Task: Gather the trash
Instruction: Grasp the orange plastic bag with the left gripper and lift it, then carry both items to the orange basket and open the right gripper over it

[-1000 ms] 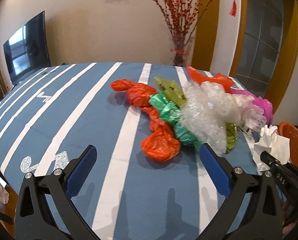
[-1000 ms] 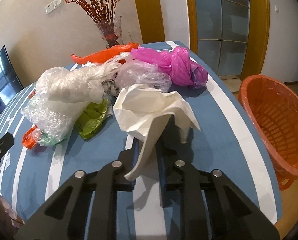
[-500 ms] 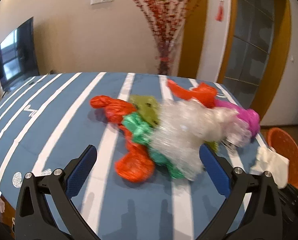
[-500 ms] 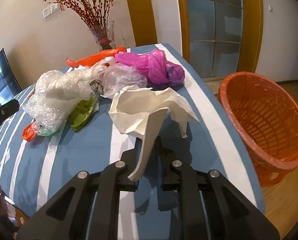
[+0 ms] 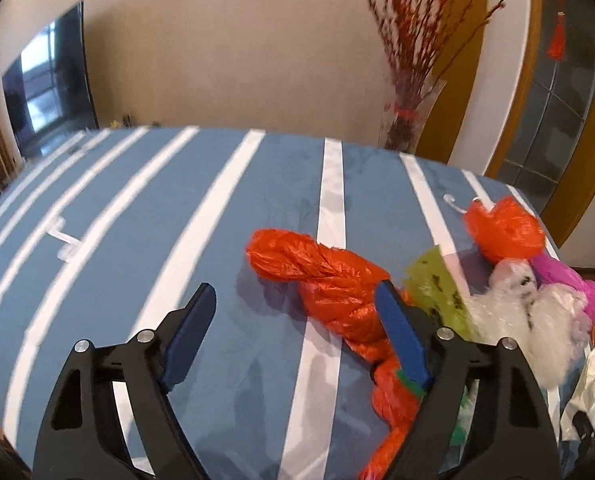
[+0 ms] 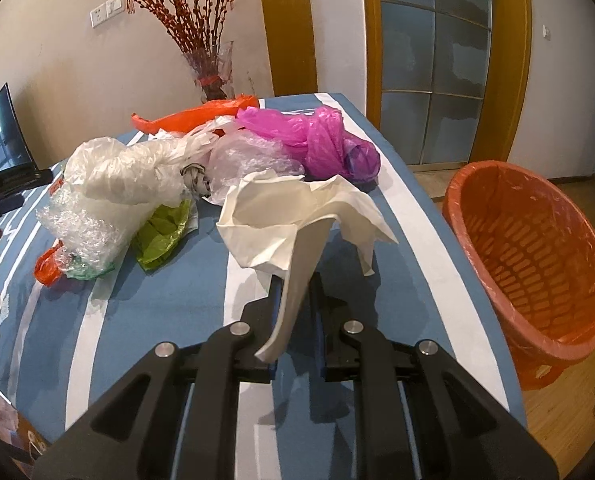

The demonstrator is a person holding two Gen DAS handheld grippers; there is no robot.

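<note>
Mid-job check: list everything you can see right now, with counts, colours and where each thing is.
Orange bags: two; long twisted one ahead of the left tongs, another at the pile's far edge.
Pink bag: one, far right of the pile.
Clear plastic and bubble wrap: a heap, count unclear, pile's middle.
Yellow-green bag: one, under the clear heap.
White paper: one crumpled sheet, held.
Basket: one, orange, lined, on the floor right of the table.
Table: blue with white stripes.
Vase of red branches: one, behind the table.
TV: one, left wall.
Left tongs: open.
Right tongs: shut on the white paper.
</note>
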